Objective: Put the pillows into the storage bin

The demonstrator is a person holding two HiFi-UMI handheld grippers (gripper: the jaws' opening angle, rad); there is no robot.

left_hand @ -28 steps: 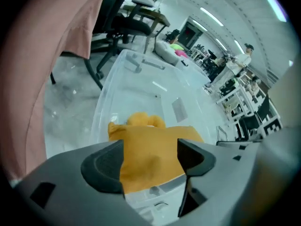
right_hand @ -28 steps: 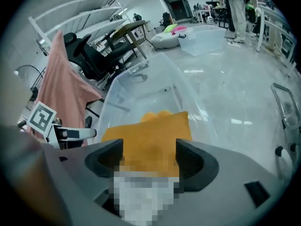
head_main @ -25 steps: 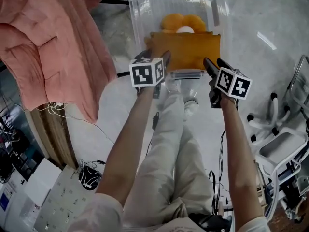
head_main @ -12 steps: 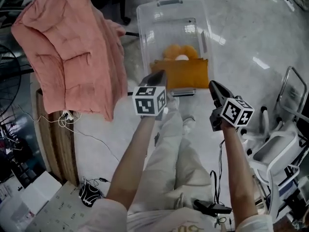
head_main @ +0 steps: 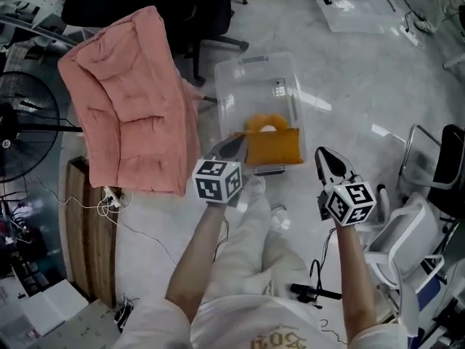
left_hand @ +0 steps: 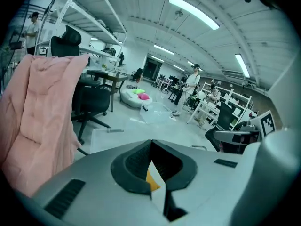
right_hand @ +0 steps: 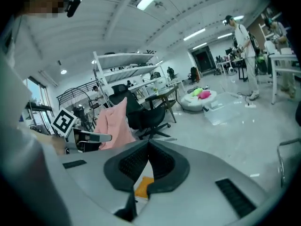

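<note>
A clear storage bin [head_main: 285, 78] stands on the floor ahead of my feet. An orange rectangular pillow [head_main: 275, 146] lies in its near end. Behind it is a round orange pillow [head_main: 266, 122] with a white centre. My left gripper [head_main: 231, 145] hangs high above the bin's near left corner, jaws shut and empty. My right gripper [head_main: 325, 157] hovers to the right of the bin, also shut with nothing in it. In the left gripper view the jaws [left_hand: 151, 145] meet, and a sliver of orange pillow [left_hand: 151, 181] shows below them. The right gripper [right_hand: 148, 144] shows the same.
A pink quilt [head_main: 134, 122] is draped over a black office chair [head_main: 196, 9] left of the bin. A fan [head_main: 18, 126] and a wooden board [head_main: 87, 231] are at far left. White chairs [head_main: 407, 231] crowd the right. A second clear bin [head_main: 356, 2] sits far back.
Both grippers have risen well away from the bin and their jaws have gone from apart to shut. The orange pillow stays in the bin.
</note>
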